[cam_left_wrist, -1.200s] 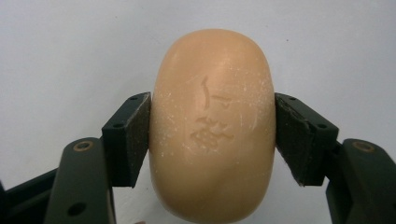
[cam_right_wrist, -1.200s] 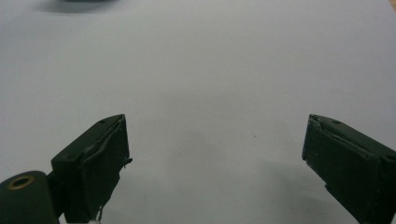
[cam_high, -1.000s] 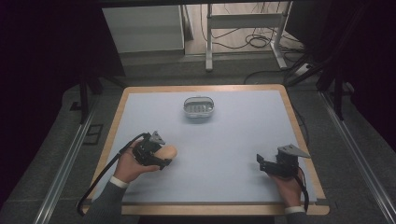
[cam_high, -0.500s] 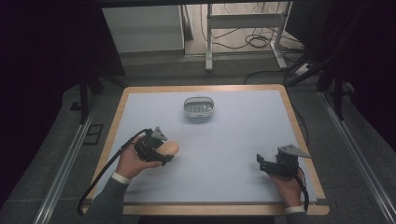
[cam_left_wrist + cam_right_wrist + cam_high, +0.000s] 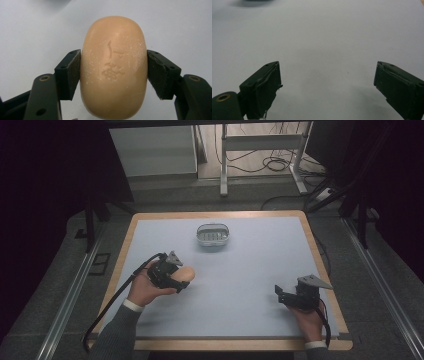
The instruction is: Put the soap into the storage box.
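We have moved the left tongs point(image 5: 175, 279), clamped on the oval peach soap bar point(image 5: 113, 67), slightly rightward over the pale counter point(image 5: 260, 270); transport appears underway. Right tongs point(image 5: 327, 87) rest agape, empty.

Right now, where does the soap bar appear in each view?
High view: soap bar left of centre, between the left gripper fingers.
Left gripper view: soap bar at centre, pads touching both sides.
Right gripper view: not in it.
Shared landmark: the pale table mat.

Your wood-edged table with its pale blue top point(image 5: 260, 270) stands on grey carpet floor point(image 5: 380, 285). Beyond it you face a white metal desk frame point(image 5: 260, 142) and tangled black cables point(image 5: 277, 165).
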`<state>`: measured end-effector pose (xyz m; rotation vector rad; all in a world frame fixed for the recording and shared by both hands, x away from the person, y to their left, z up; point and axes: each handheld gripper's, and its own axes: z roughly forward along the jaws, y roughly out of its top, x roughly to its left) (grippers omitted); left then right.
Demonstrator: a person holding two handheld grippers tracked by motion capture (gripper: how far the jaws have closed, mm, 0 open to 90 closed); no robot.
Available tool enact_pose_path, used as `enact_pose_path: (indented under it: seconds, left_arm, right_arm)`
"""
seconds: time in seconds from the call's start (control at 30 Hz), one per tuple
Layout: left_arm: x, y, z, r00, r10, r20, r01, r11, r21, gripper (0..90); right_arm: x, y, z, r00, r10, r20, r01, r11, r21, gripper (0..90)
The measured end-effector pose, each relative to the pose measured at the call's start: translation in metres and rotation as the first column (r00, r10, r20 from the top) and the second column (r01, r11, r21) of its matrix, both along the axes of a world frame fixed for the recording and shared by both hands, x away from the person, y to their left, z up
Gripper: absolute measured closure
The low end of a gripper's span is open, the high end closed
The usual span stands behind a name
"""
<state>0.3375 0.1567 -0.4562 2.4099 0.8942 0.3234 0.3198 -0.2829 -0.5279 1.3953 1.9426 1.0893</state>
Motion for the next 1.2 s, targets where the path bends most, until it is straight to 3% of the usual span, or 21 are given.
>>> enact_pose_path:
  seconds: [1.2]
  left_arm:
    - [0.02,-0.01,0.013,0.9996,0.002,0.028,-0.002,1.0,-0.003,32.4]
  right_arm:
    - [0.0,0.0,0.0,1.0,0.002,-0.005,-0.002,1.0,0.002,7.3]
